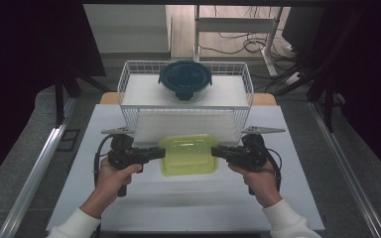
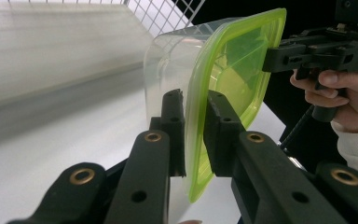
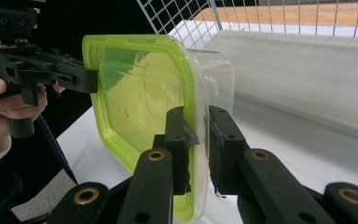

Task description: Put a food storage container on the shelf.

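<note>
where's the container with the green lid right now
In the high view, the clear container with the green lid sits mid-table, just in front of the white wire basket, gripped at its rim by the left tongs and right tongs.

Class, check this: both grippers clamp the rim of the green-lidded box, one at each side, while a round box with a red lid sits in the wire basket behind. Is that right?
Not quite: the lid of the round box in the wire basket is dark blue, not red, as the high view shows. The left gripper and right gripper do clamp the green-lidded box at opposite sides.
</note>
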`<state>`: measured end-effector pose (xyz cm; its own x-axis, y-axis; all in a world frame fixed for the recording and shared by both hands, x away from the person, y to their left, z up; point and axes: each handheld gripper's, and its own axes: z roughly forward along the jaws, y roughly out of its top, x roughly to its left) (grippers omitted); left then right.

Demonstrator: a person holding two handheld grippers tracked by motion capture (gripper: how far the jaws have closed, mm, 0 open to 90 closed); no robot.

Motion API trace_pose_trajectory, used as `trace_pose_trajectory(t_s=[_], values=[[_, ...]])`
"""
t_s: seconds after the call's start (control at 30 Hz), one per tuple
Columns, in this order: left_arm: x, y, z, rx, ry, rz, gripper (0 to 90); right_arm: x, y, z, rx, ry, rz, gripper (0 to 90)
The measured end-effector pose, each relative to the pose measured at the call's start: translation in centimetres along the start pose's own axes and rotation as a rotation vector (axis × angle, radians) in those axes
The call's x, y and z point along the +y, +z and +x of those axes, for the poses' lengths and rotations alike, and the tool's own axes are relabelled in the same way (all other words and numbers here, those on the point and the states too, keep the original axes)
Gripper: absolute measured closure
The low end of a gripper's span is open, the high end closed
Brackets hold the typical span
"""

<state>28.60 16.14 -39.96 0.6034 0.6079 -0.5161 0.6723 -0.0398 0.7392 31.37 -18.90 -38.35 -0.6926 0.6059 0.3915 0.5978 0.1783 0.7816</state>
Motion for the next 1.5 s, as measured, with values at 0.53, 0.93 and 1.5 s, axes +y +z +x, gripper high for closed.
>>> trace_pose_trajectory(t_s=[0.53, 0.93, 1.5], values=[[2.4, -1.4, -1.3, 0.003, 0.039, -0.033, 80.0, 2.4, -1.2, 1.0, 0.000, -0.032, -0.041, 78.5], [4.8, -2.7, -2.5, 0.005, 0.086, -0.072, 79.9, 4.7, -2.3, 2.0, 0.006, -0.071, -0.086, 78.5], [8.4, -3.2, -2.3, -0.018, 0.079, -0.105, 79.8, 8.2, -2.9, 2.0, -0.007, -0.087, -0.119, 79.0]])
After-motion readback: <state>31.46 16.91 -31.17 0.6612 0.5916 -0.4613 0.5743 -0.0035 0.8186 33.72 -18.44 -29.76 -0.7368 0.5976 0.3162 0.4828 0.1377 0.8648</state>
